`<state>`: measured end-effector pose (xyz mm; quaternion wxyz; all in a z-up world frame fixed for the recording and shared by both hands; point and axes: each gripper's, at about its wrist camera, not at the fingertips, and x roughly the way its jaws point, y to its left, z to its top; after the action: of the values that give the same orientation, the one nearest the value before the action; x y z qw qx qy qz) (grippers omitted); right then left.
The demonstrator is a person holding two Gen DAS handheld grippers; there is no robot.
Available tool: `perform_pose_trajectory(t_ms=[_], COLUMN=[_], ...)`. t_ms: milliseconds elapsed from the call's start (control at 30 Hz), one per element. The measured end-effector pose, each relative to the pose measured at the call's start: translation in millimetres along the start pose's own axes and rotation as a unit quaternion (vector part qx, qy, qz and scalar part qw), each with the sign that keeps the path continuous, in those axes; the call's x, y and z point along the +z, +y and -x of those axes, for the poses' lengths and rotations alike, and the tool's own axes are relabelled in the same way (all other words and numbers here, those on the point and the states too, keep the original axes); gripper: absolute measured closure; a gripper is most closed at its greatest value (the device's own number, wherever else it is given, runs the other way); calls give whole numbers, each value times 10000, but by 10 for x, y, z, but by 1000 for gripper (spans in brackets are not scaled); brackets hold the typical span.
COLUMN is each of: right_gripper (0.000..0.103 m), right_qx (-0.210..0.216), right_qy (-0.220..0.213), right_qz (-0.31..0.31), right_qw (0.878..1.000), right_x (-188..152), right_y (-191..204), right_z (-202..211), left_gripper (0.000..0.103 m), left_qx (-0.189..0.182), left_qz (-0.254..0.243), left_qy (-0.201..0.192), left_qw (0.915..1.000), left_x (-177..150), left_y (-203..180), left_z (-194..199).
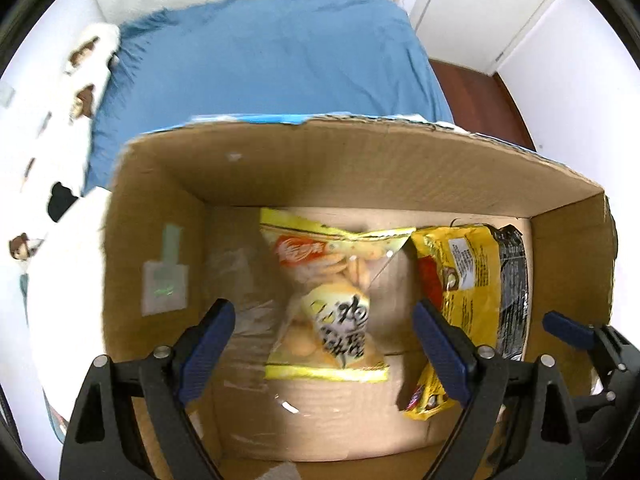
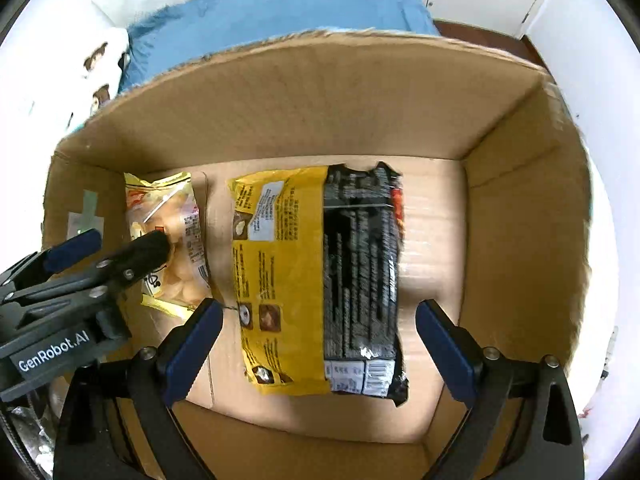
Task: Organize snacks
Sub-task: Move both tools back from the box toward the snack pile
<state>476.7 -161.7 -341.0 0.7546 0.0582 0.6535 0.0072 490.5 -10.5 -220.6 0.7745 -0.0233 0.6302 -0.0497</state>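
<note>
Two snack bags (image 2: 320, 276) inside cardboard box (image 2: 360, 112)

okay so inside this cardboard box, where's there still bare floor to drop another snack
Bare floor in the box lies between the yellow-and-black packet and the right wall, and along the near wall in front of it. In the left view there is also room between the biscuit bag and the left wall. The middle is crowded: the two packets lie close together.
</note>
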Motion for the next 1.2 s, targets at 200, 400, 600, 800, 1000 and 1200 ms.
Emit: perform_pose_trajectory(t_ms=[200, 400, 600, 800, 1000, 1200], right_gripper=[4, 4, 4, 4, 4, 4], right_qx=[-227, -272, -244, -197, 2, 111], right_qy=[-534, -975, -1401, -1804, -1918, -1663], right_qz=[82, 160, 270, 345, 309, 204], right_qw=[9983, 9947, 9895, 9828, 9809, 9858], right_x=[-357, -745, -976, -1302, -1698, -2293], right_y=[4, 110, 365, 438, 457, 403], right_z=[268, 696, 1265, 1725, 2070, 2055], left_gripper=[12, 12, 12, 12, 12, 12], left_qx=[38, 200, 232, 162, 71, 73], left_qz=[67, -68, -182, -118, 33, 127], left_qy=[-515, -1066, -1512, -1821, -1957, -1921], left_qw=[9986, 9941, 9881, 9831, 9806, 9813], left_x=[-294, -584, -818, -1149, -1490, -1967], left_y=[30, -49, -62, -26, 77, 205], left_z=[325, 799, 1229, 1615, 1903, 1989])
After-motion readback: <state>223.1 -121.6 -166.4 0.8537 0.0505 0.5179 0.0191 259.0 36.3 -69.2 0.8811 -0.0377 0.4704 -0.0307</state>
